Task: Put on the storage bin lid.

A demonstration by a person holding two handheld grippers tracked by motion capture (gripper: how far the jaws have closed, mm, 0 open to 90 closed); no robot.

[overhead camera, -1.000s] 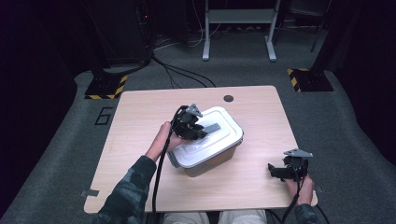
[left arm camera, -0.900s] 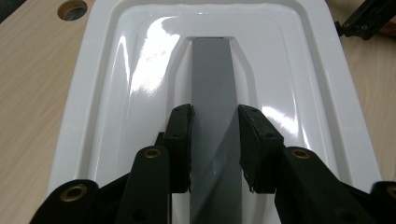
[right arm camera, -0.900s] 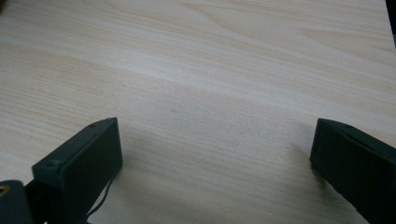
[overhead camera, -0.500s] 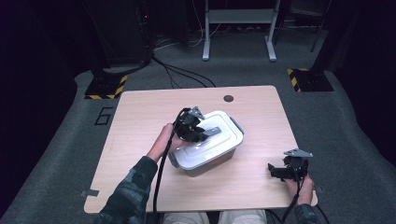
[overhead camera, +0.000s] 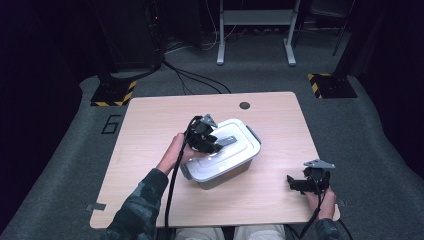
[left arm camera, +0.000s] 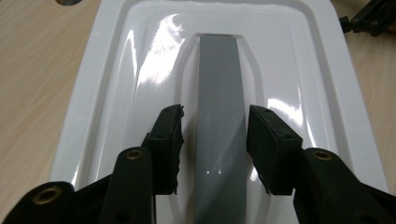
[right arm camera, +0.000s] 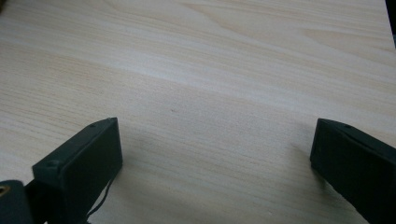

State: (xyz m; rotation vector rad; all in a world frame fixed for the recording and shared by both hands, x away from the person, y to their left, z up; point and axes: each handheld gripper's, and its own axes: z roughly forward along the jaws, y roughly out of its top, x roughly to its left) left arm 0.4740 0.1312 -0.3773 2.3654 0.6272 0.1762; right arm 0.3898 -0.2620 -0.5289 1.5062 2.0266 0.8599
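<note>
A white plastic box [overhead camera: 235,165] with a white lid [left arm camera: 140,70] stands in the middle of the wooden table [overhead camera: 150,125]. A flat grey handle [left arm camera: 219,102] runs along the lid's middle. My left gripper [left arm camera: 218,140] hovers over the lid with a pad on each side of that handle. Its jaws have just been opening, and a gap shows beside the left pad [left arm camera: 167,140], so the handle lies loose between them. From the high view, the left gripper [overhead camera: 212,142] sits on the lid's left part. My right gripper [overhead camera: 299,184] rests open on bare wood [right arm camera: 210,70] at the front right.
A grey latch [overhead camera: 253,134] sticks out at the box's far end. A dark round hole [overhead camera: 244,105] marks the table's back edge. Black cables [overhead camera: 190,77] and yellow-black striped feet [overhead camera: 112,93] lie on the grey floor beyond.
The left gripper stays over the lid and its jaws look wider apart than before. The box sits a little differently under it. The right gripper has not moved.
</note>
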